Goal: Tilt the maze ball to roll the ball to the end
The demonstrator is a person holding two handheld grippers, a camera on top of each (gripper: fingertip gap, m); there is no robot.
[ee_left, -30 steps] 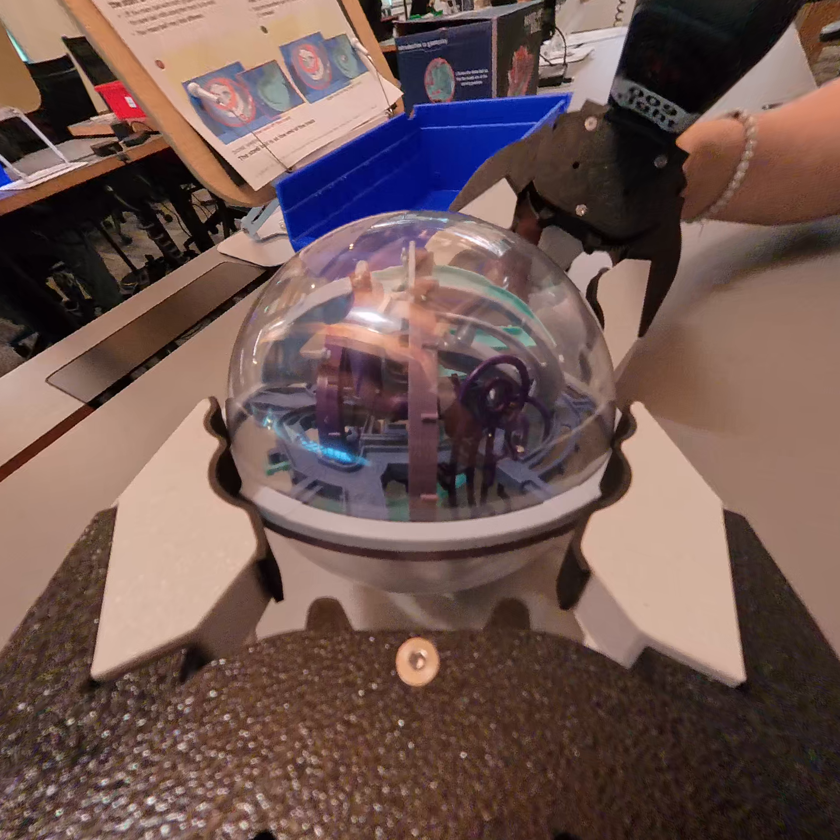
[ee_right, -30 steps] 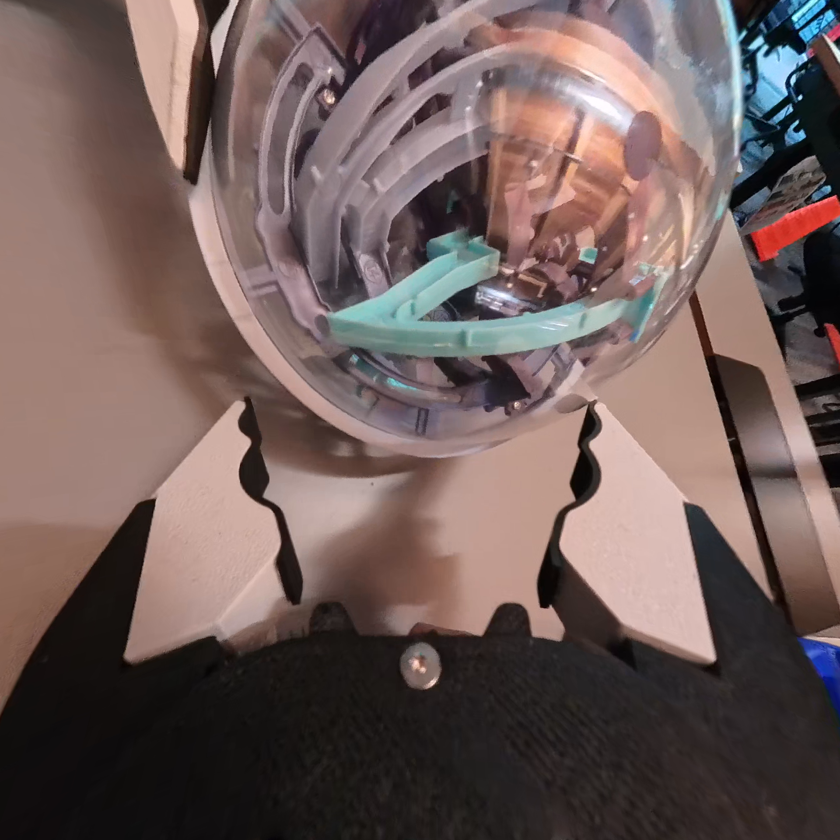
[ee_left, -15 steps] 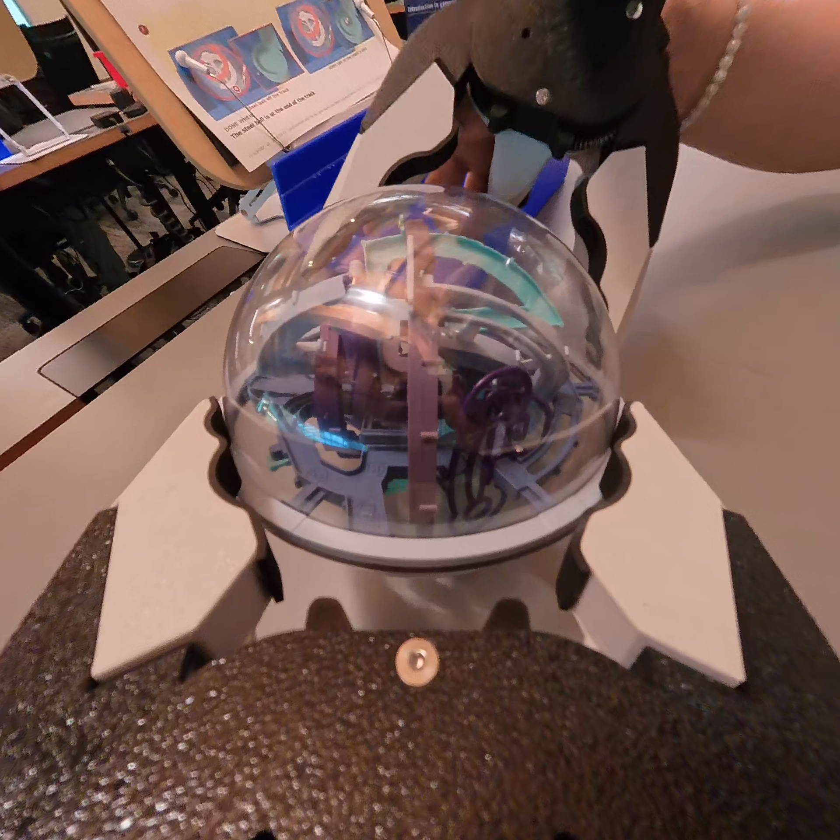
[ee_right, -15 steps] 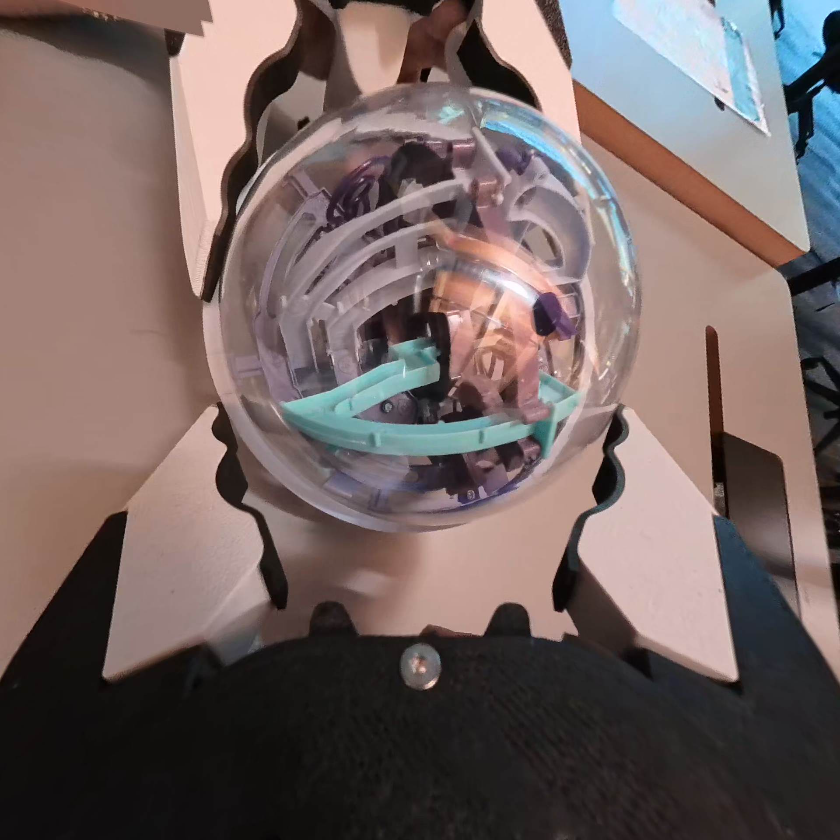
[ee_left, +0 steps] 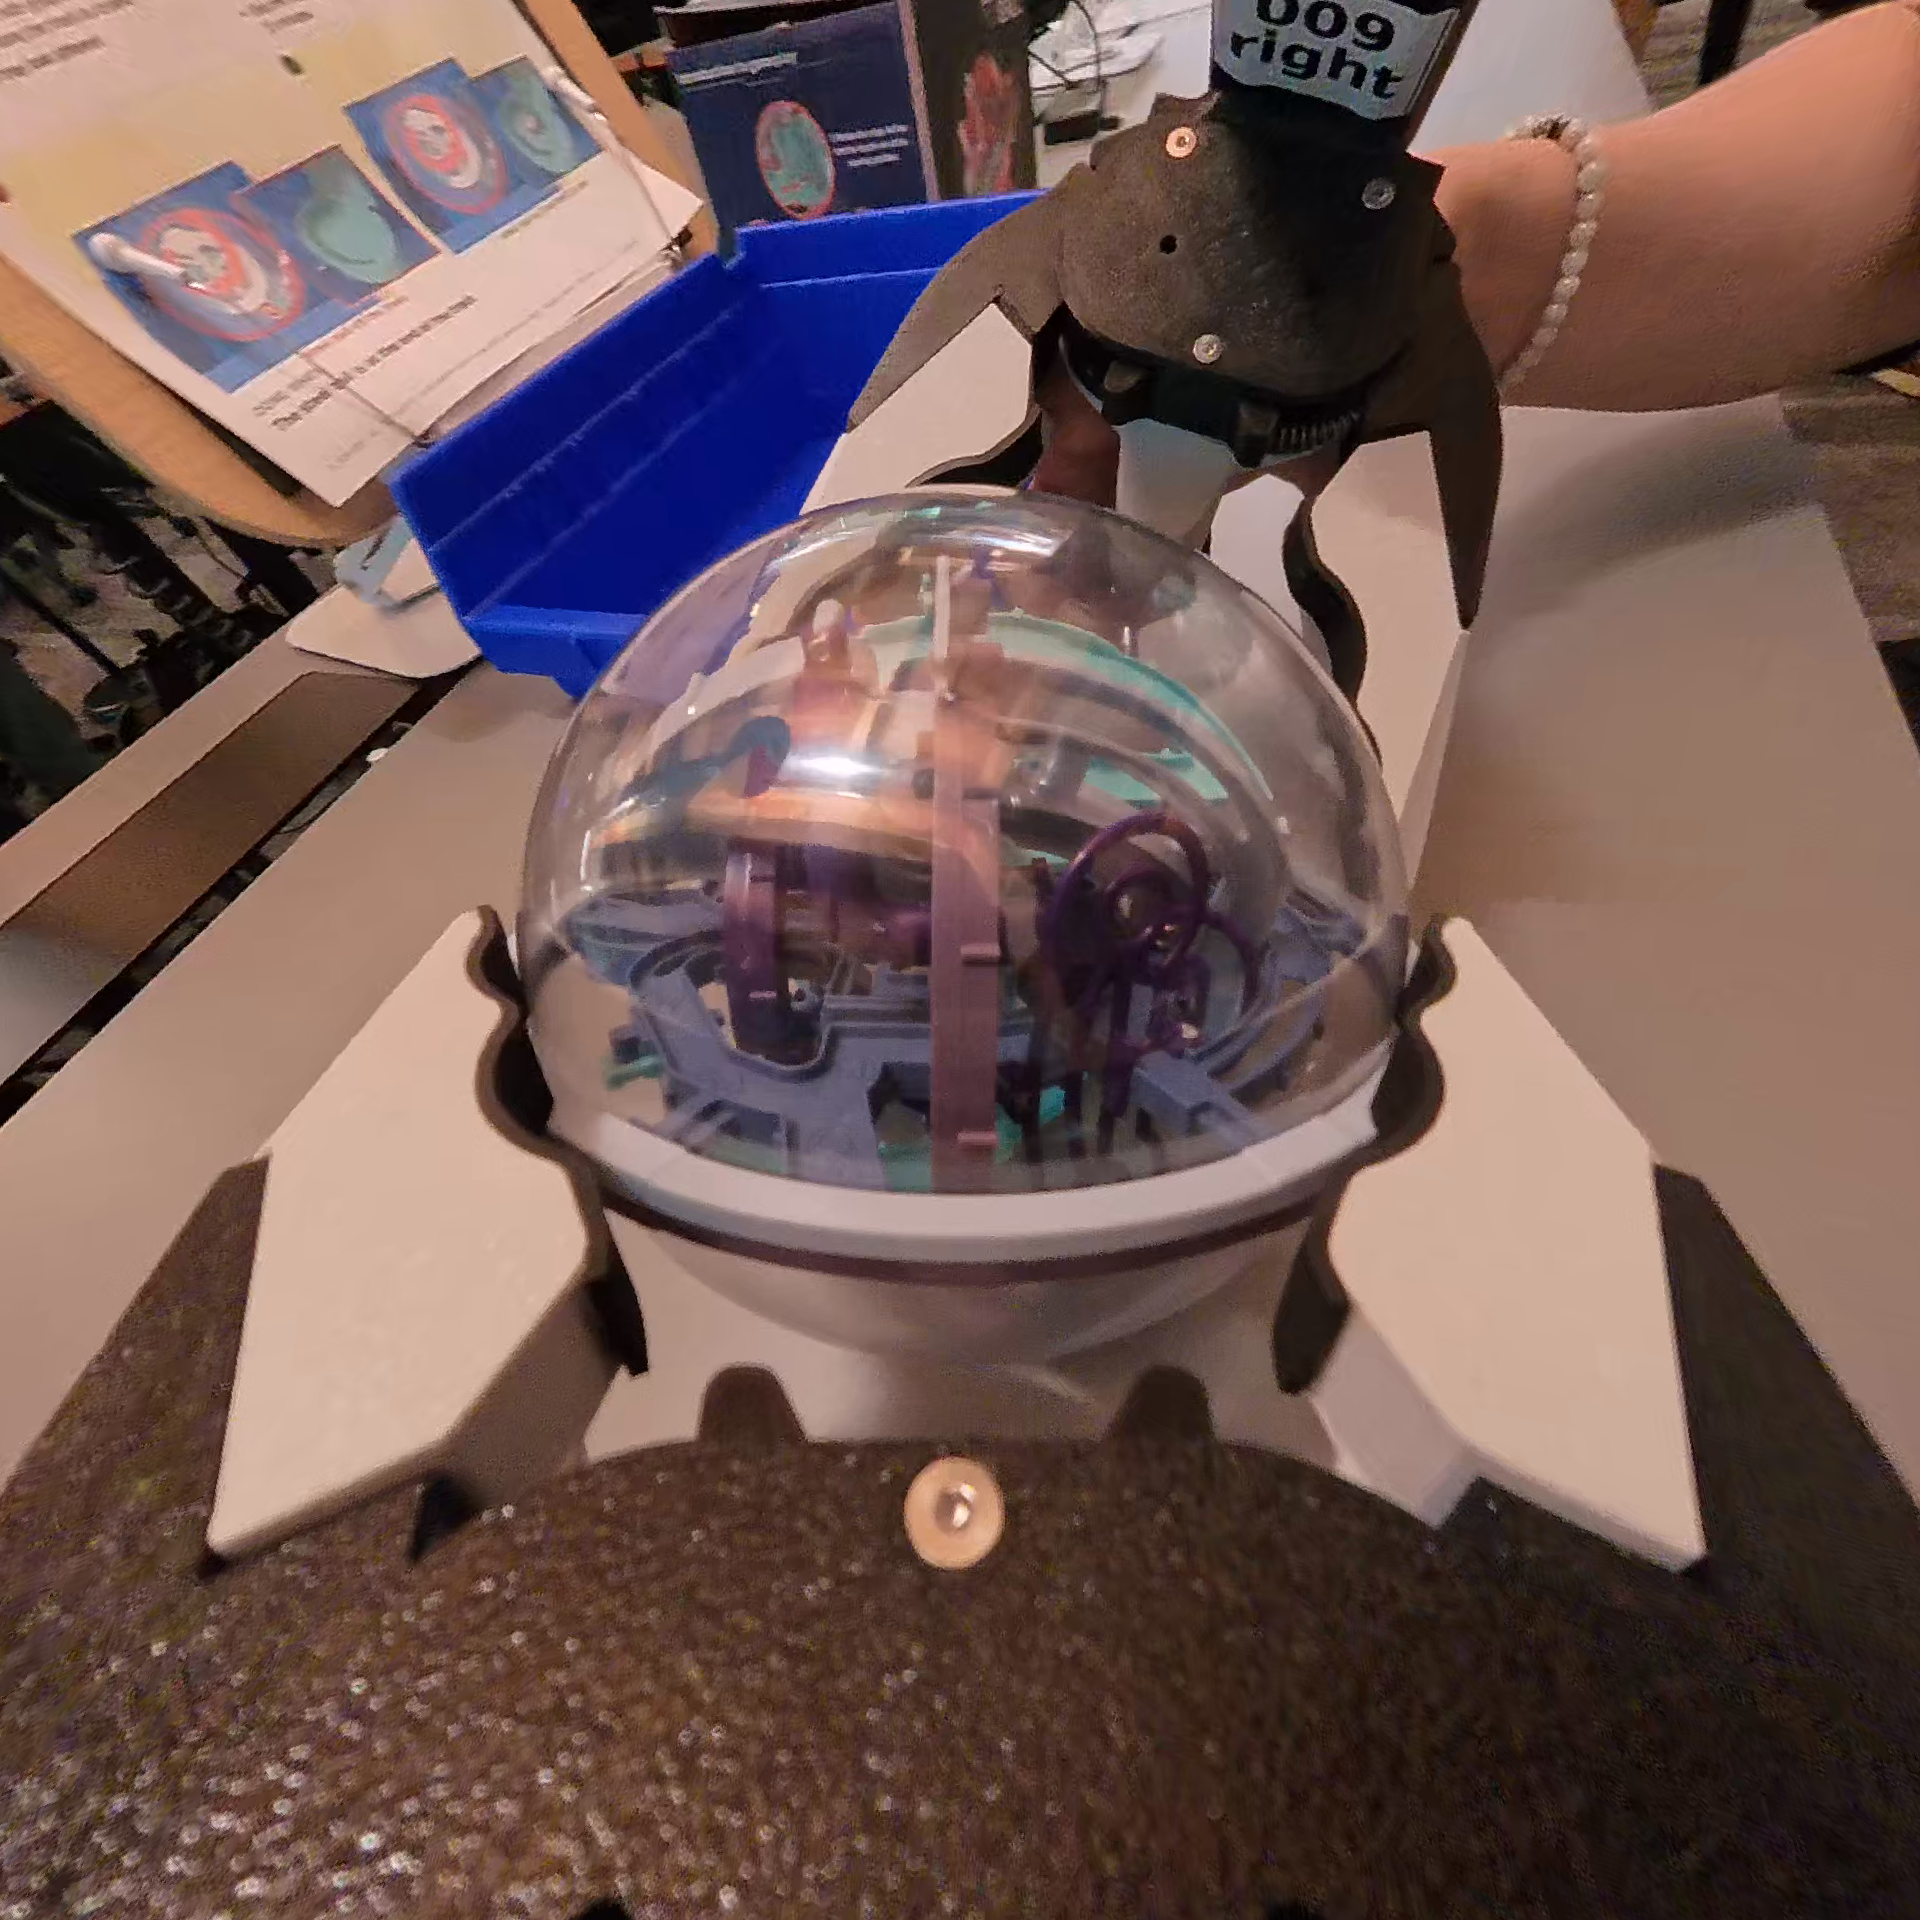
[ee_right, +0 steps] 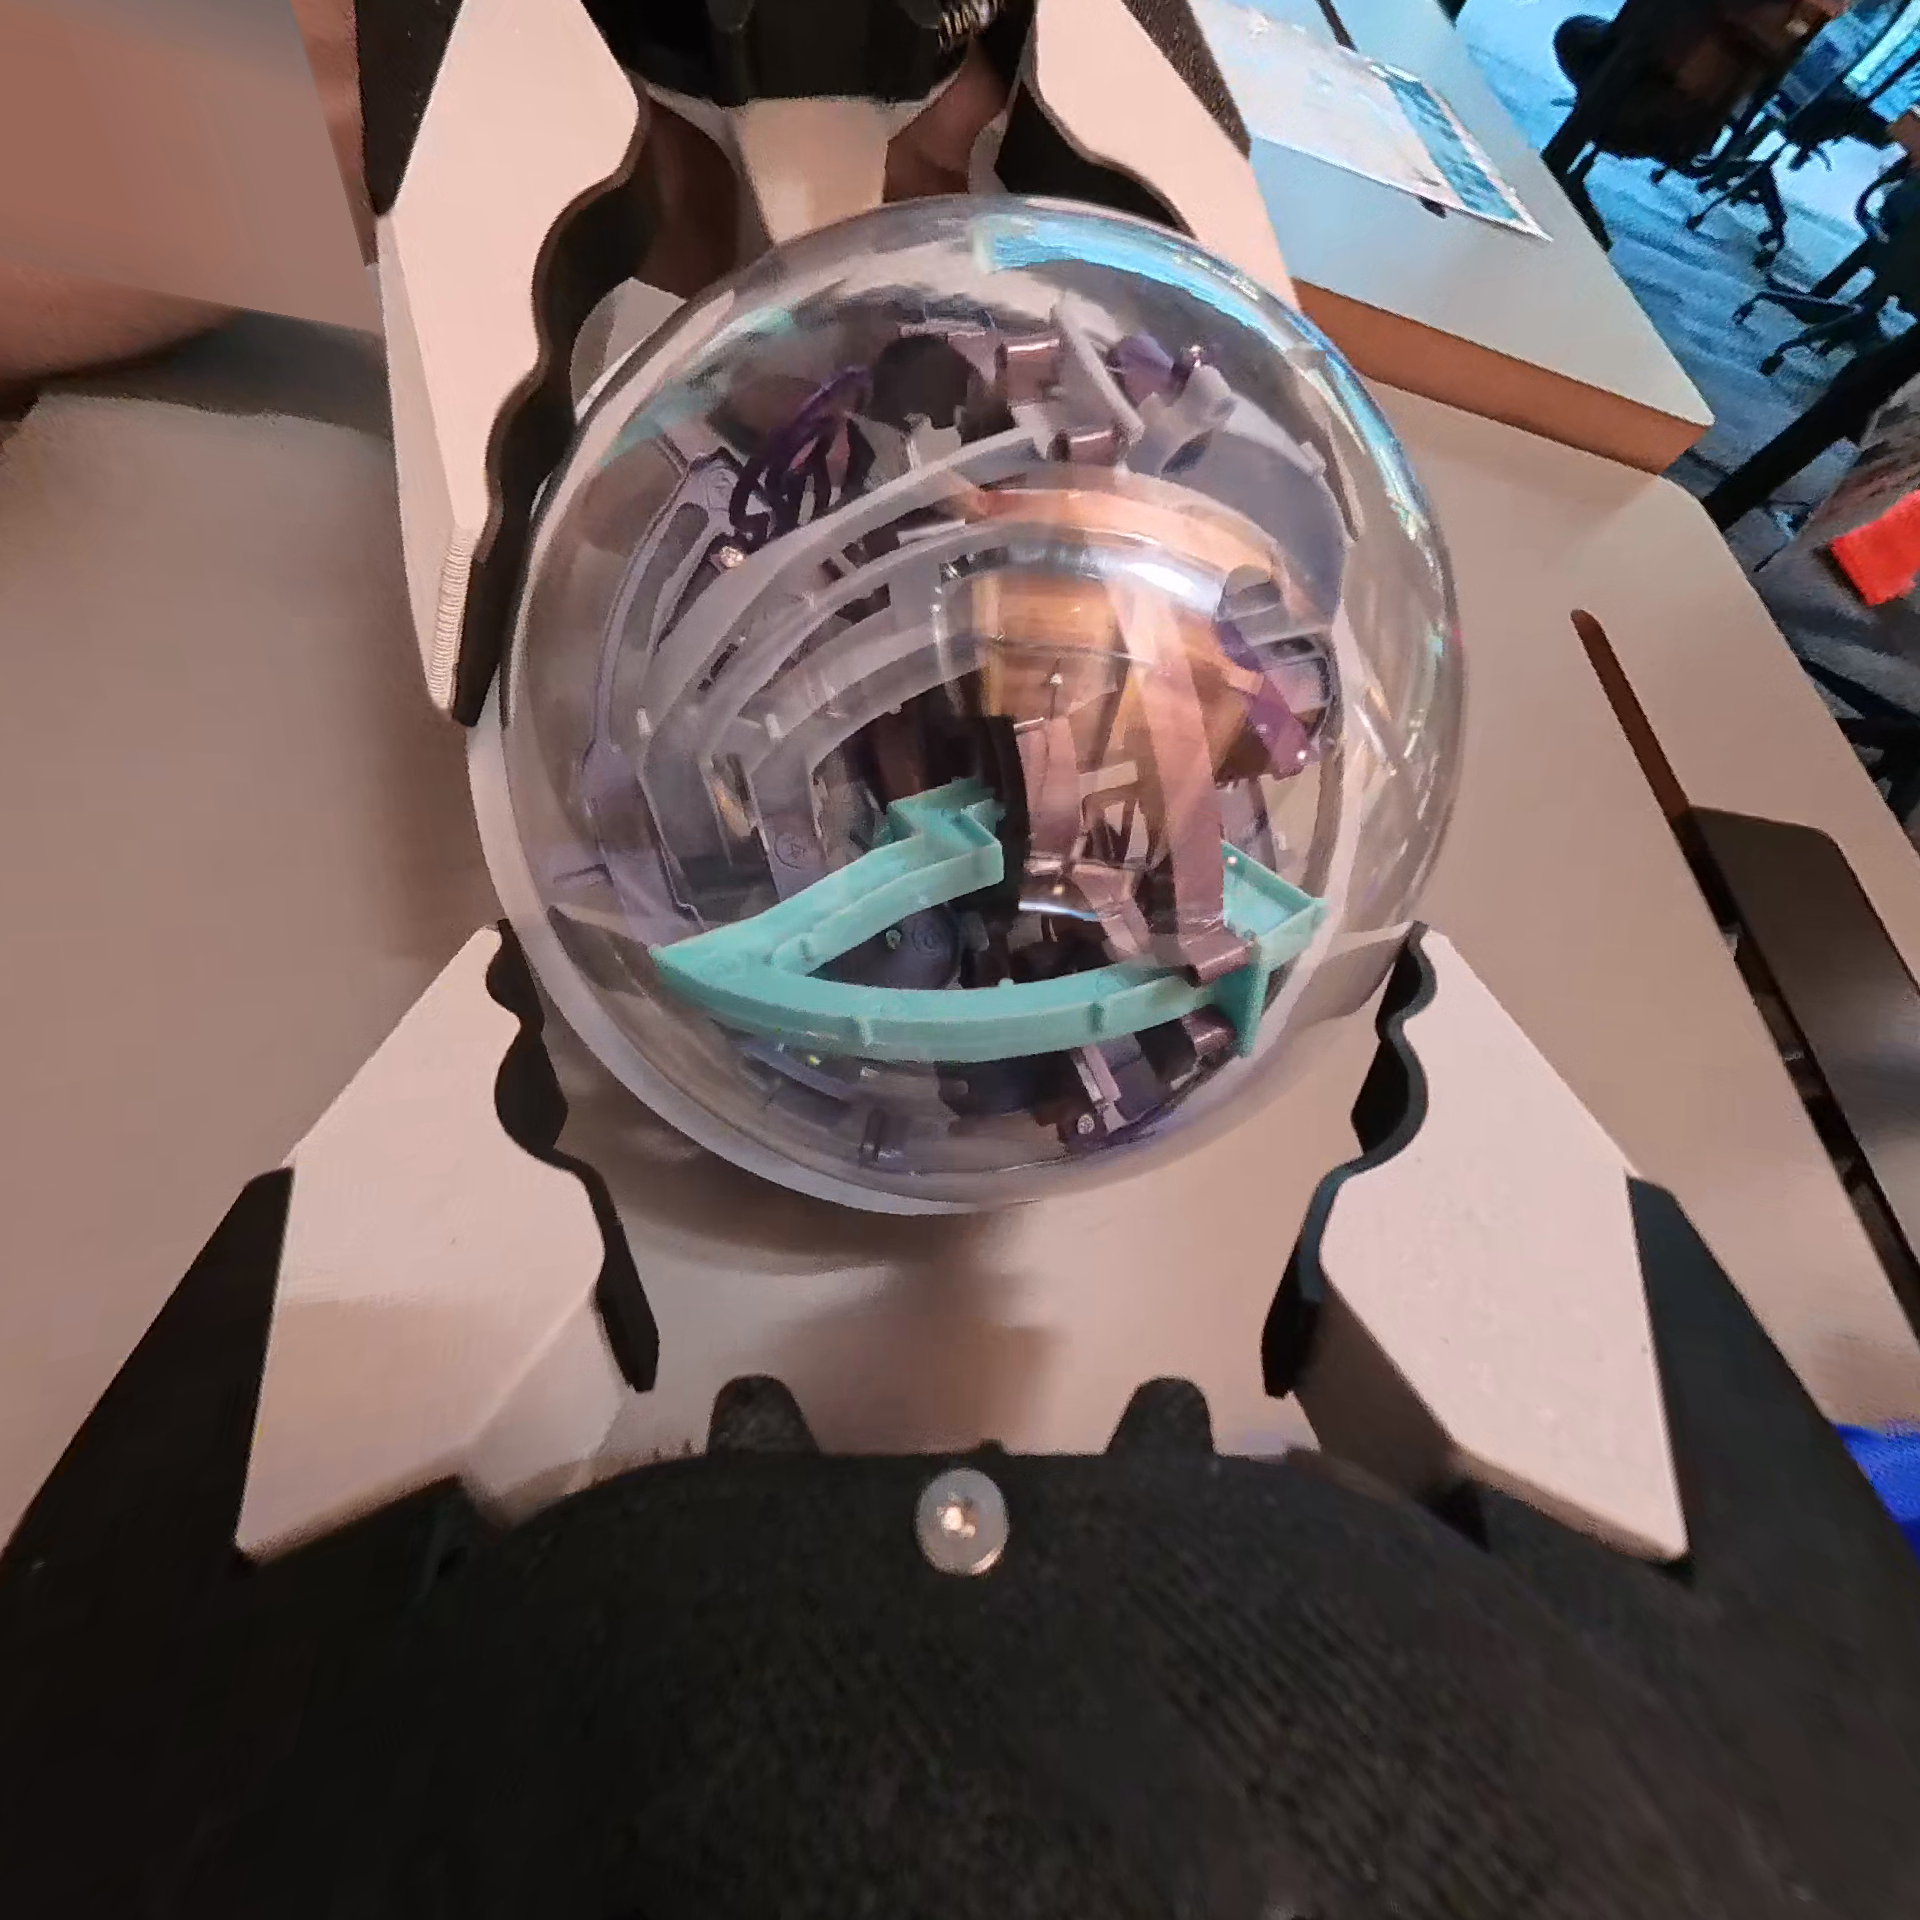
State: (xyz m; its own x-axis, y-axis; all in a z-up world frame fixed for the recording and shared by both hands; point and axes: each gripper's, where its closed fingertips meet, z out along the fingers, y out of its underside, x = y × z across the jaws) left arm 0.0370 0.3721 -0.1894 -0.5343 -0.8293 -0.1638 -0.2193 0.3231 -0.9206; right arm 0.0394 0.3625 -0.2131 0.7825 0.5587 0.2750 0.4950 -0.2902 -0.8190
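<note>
1. Label (ee_left: pixel 1320 52): pale blue with bold dark print in two lines, one of digits and one a word. It is stuck on the black body of the right gripper (ee_left: pixel 1132 540), far right.
2. Sheet (ee_left: pixel 312 208): white, with lines of black print between colour pictures, the lowest line in bold. It is clipped to a brown board (ee_left: pixel 135 416), far left.
3. Box (ee_left: pixel 800 125): dark blue, with small pale print above and beside a round picture. It stands far off, behind the blue bin (ee_left: pixel 644 436).
4. Paper (ee_right: pixel 1392 125): a printed sheet lying on the far table (ee_right: pixel 1558 343); its print is too small to read.
</note>
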